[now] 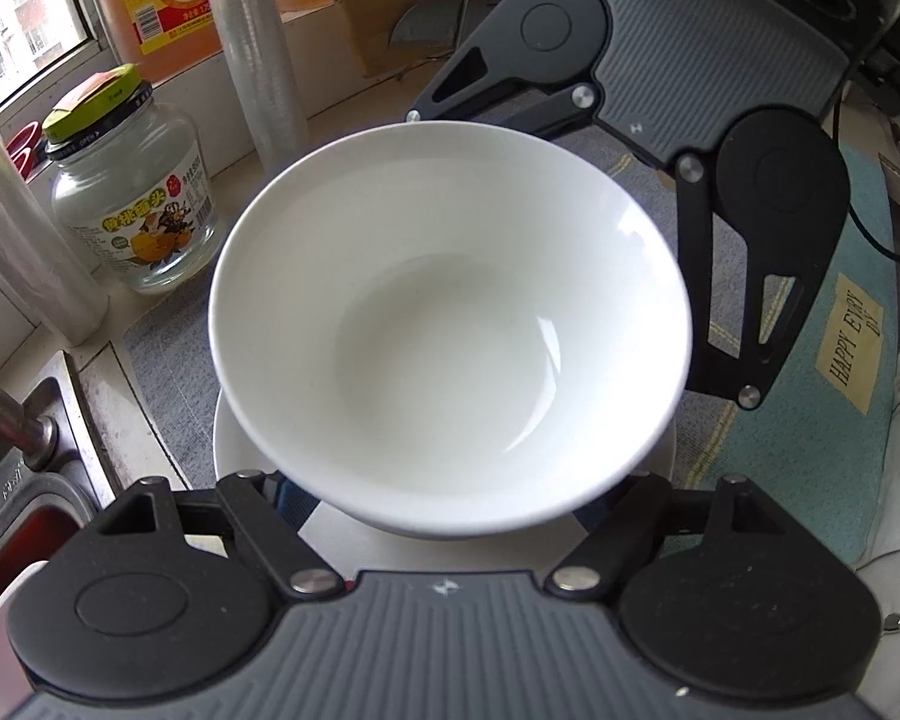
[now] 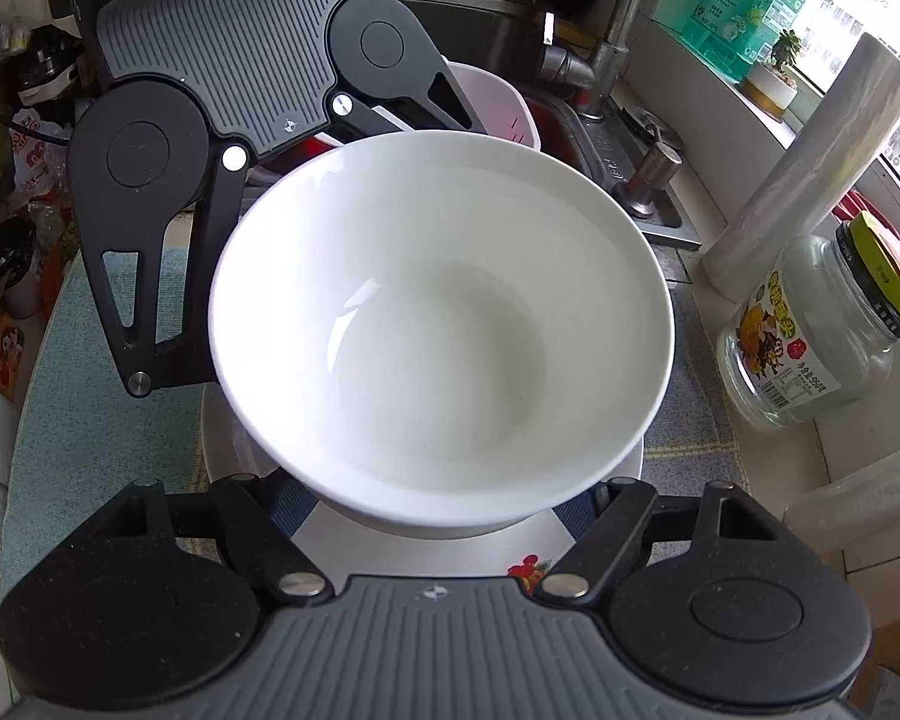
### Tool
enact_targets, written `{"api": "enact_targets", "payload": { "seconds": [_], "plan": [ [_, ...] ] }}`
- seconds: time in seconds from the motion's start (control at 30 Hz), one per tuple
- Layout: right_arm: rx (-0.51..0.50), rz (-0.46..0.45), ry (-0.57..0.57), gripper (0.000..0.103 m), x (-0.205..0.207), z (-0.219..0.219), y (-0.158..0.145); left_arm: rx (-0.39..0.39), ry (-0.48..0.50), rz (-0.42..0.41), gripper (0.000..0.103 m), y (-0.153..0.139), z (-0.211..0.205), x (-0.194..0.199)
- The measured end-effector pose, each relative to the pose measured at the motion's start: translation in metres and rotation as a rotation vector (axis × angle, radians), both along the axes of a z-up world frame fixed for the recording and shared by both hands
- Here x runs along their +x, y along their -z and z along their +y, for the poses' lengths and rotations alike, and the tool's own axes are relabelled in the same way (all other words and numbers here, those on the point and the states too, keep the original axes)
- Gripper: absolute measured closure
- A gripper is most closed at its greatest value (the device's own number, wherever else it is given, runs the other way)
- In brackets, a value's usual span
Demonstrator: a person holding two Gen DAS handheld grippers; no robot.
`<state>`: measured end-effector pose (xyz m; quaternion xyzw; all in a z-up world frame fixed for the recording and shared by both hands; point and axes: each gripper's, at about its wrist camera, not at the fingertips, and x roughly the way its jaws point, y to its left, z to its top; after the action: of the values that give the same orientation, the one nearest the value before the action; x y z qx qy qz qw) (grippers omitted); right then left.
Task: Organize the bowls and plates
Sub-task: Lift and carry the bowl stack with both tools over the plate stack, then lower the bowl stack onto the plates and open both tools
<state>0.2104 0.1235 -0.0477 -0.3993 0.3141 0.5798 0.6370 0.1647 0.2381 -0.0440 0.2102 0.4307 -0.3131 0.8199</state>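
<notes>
Because you shared the deep white ceramic bowl (image 1: 450, 336) between both tools, it sat level | left gripper (image 1: 450, 510) clasped its 6 o'clock rim, right gripper (image 2: 444, 510) the opposite side | bowl hung directly over the white flower-printed plate (image 2: 450, 558), likely for stacking.

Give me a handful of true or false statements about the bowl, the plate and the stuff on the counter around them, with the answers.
1. The white bowl is empty. True.
2. The bowl hangs over a white plate. True.
3. The plate is plain white all over. False: a red flower print shows near its edge in the right wrist view.
4. The glass jar has its lid off. False: a green lid sits on it.
5. Only the left gripper is at the bowl. False: the right gripper is at the opposite side of it.
6. A sink tap stands beyond the bowl. True.
</notes>
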Motion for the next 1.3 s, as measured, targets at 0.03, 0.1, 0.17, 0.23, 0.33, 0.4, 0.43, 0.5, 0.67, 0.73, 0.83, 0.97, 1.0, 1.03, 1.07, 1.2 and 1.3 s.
{"api": "enact_targets", "payload": {
  "seconds": [0.03, 0.1, 0.17, 0.23, 0.33, 0.4, 0.43, 0.5, 0.67, 0.73, 0.83, 0.97, 1.0, 1.03, 1.07, 1.2, 1.3],
  "plan": [
    [0.000, 0.004, 0.002, 0.020, 0.001, 0.001, 0.000, -0.001, -0.002, 0.005, 0.022, 0.001, 0.000, 0.002],
    [0.001, 0.014, 0.003, 0.020, 0.003, 0.003, 0.002, -0.003, -0.003, 0.011, 0.022, 0.002, 0.001, 0.002],
    [0.001, 0.019, 0.001, 0.020, 0.004, 0.003, 0.003, -0.005, -0.006, 0.017, 0.022, 0.003, 0.002, 0.002],
    [-0.001, 0.022, 0.002, 0.020, 0.005, 0.004, 0.004, -0.007, -0.005, 0.023, 0.022, 0.004, 0.003, 0.004],
    [-0.002, 0.028, 0.004, 0.020, 0.006, 0.005, 0.005, -0.013, -0.006, 0.036, 0.022, 0.005, 0.004, 0.005],
    [-0.004, 0.034, 0.004, 0.020, 0.008, 0.005, 0.007, -0.025, -0.010, 0.041, 0.022, 0.006, 0.006, 0.007],
    [-0.003, 0.036, 0.005, 0.020, 0.009, 0.005, 0.007, -0.030, -0.013, 0.044, 0.022, 0.006, 0.006, 0.011],
    [-0.001, 0.041, 0.010, 0.020, 0.010, 0.004, 0.007, -0.039, -0.015, 0.049, 0.022, 0.007, 0.008, 0.014],
    [0.004, 0.044, 0.017, 0.020, 0.011, 0.004, 0.007, -0.052, -0.020, 0.057, 0.022, 0.008, 0.010, 0.015],
    [0.004, 0.040, 0.017, 0.020, 0.011, 0.004, 0.007, -0.048, -0.021, 0.050, 0.022, 0.008, 0.009, 0.014],
    [0.005, 0.041, 0.020, 0.020, 0.011, 0.004, 0.007, -0.036, -0.020, 0.039, 0.022, 0.009, 0.007, 0.013],
    [0.009, 0.041, 0.024, 0.017, 0.010, 0.003, 0.007, -0.025, -0.014, 0.018, 0.021, 0.009, 0.005, 0.009],
    [0.013, 0.049, 0.028, 0.013, 0.011, 0.003, 0.006, -0.020, -0.010, 0.003, 0.020, 0.009, 0.005, 0.007],
    [0.020, 0.053, 0.031, 0.010, 0.010, 0.003, 0.005, -0.017, -0.007, -0.010, 0.019, 0.009, 0.004, 0.006],
    [0.028, 0.050, 0.029, 0.003, 0.009, 0.004, 0.003, -0.017, -0.006, -0.010, 0.017, 0.009, 0.004, 0.005],
    [0.030, 0.025, 0.029, 0.000, 0.003, 0.005, 0.003, -0.024, -0.020, -0.033, 0.009, 0.009, 0.006, 0.000],
    [0.028, 0.026, 0.039, 0.000, 0.001, 0.003, 0.003, -0.047, -0.043, -0.043, 0.009, 0.007, 0.011, -0.004]
  ]
}}
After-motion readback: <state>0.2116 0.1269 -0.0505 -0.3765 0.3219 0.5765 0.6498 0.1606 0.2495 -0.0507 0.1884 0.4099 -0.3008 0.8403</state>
